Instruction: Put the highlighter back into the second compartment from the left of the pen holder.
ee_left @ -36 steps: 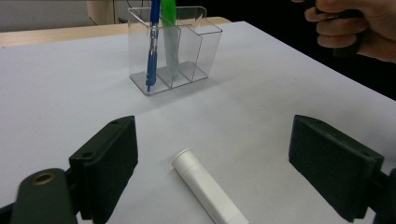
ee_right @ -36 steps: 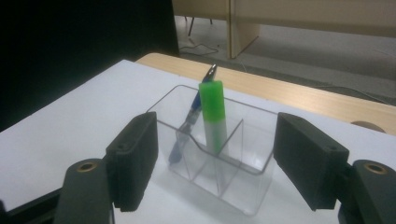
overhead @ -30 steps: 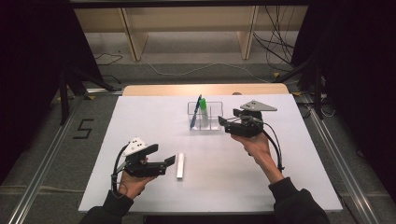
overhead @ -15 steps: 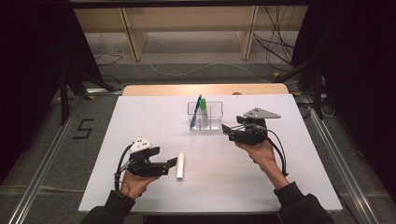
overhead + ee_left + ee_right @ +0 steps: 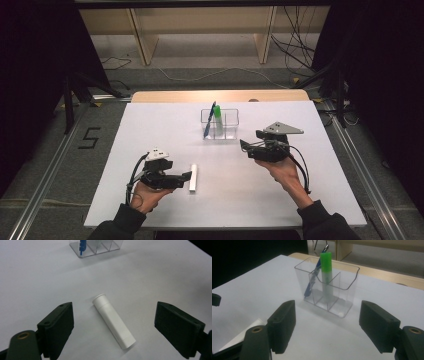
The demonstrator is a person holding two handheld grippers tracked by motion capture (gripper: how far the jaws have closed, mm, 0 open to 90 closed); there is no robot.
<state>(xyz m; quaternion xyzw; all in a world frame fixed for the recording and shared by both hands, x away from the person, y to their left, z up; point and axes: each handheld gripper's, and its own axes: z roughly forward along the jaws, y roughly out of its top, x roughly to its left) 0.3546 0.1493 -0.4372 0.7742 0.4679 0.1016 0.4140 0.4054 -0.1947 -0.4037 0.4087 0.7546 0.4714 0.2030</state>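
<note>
Left gripper view: the white tube lies flat on the table, now framed between the wide-apart jaws of the left gripper; the right gripper, jaws apart too, has been drawn back from the clear organizer.

Black "5" on floor, left of table
</note>
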